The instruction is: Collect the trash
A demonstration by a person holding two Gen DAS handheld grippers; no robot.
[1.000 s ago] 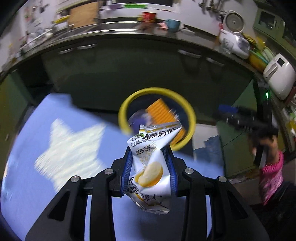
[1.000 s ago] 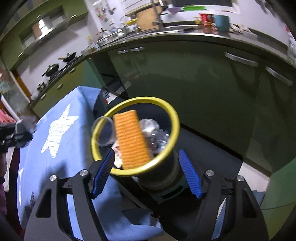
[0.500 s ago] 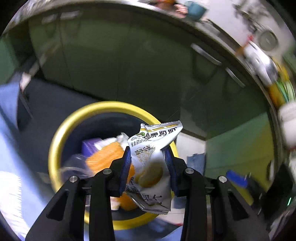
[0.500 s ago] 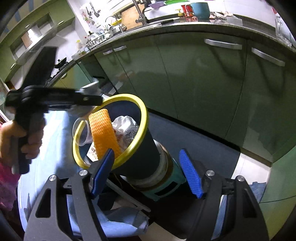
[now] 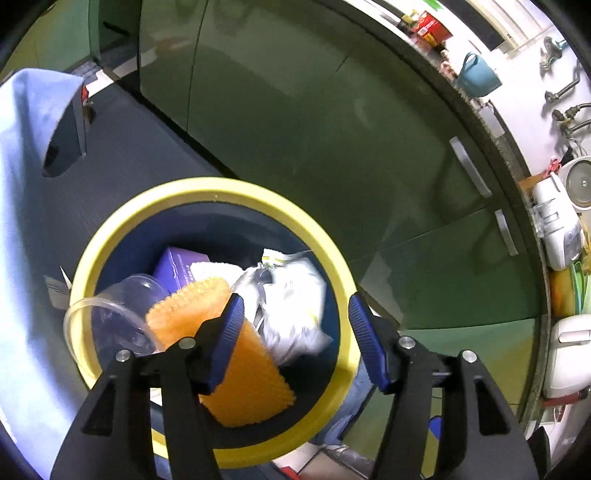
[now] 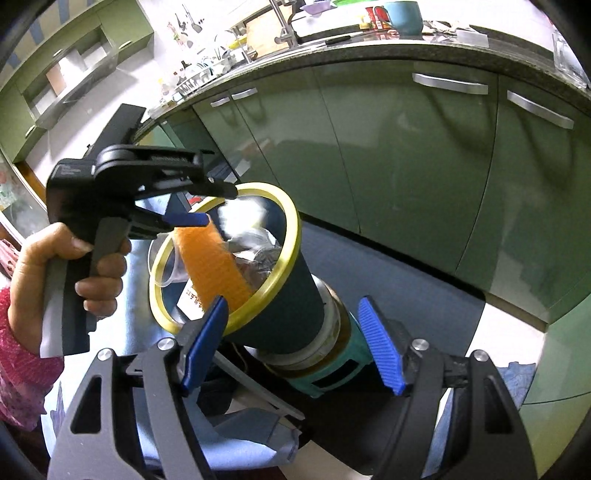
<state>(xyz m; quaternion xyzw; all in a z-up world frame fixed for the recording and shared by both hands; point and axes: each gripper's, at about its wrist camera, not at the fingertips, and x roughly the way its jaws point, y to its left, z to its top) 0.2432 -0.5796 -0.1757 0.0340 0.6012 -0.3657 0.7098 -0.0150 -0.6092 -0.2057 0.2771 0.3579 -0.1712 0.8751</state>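
Bin (image 5: 334,266) holds blurred, perhaps falling, wrapper (image 5: 295,306) beneath left hand-held gripper (image 5: 295,339).

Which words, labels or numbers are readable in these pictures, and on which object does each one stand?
No text can be read with certainty.
Purple box in the bin: white print, too small.
White snack wrapper: blurred.
White paper under the orange sponge: red marks, unreadable.
Red package on the counter: too small.
Left claw: grey print on the body, unreadable.
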